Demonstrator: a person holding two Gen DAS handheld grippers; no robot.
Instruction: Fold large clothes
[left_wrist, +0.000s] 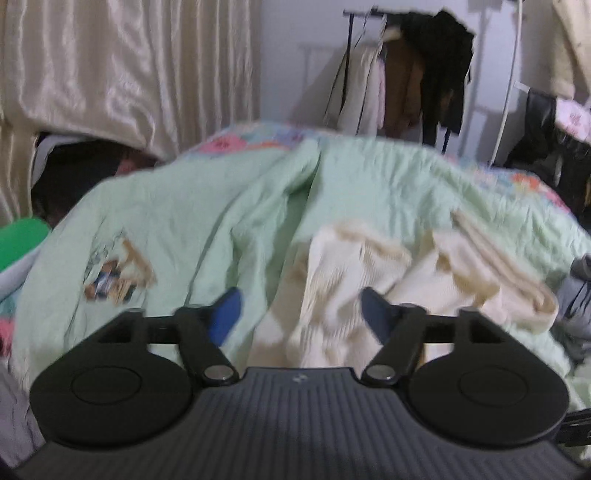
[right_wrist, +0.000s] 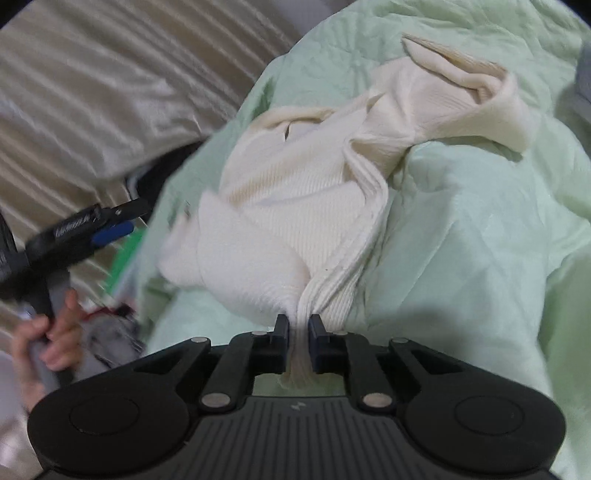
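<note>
Right gripper (right_wrist: 299, 328) is clamped tight on a bunched ribbed edge of the cream sweater (right_wrist: 295, 206); the sweater lies crumpled on the pale green quilt (right_wrist: 461, 229), its collar end further off; left gripper (left_wrist: 299, 314) hangs above the bed, fingers spread wide with nothing between them; a hand (right_wrist: 48, 339) grips its handle beside the satin curtain (right_wrist: 92, 92).
</note>
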